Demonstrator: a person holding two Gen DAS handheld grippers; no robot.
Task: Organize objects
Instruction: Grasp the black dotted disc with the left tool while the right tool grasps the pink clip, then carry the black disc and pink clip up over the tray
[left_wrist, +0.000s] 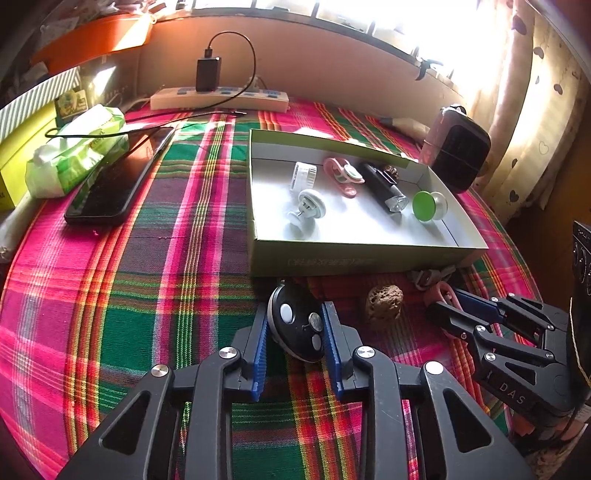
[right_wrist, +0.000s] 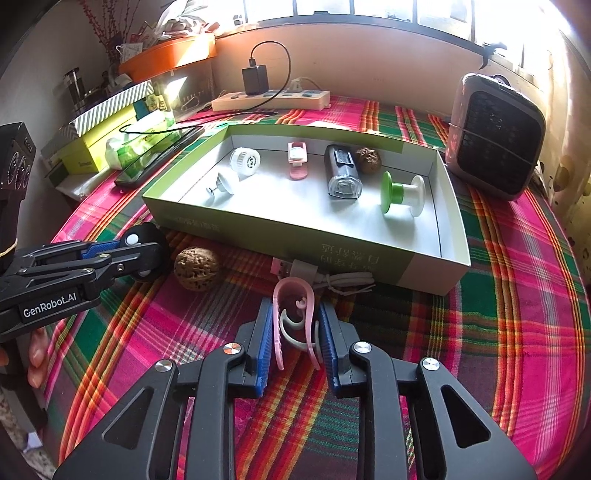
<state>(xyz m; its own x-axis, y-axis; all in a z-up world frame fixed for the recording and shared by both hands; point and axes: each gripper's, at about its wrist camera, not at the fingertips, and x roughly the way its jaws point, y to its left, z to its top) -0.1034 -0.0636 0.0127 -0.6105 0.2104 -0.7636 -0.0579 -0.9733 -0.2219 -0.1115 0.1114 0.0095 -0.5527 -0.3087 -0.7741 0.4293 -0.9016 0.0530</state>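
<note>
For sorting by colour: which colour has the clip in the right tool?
Pink clip, clearest in the right wrist view.

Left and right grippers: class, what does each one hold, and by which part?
Left gripper clamps the black round remote by its side edges; right gripper clamps the pink clip across its two arms.

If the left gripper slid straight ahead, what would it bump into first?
Probably the near wall of the box. The left gripper is clamped on a round black remote, and the box side stands right past it, though how far off is hard to judge.
</note>
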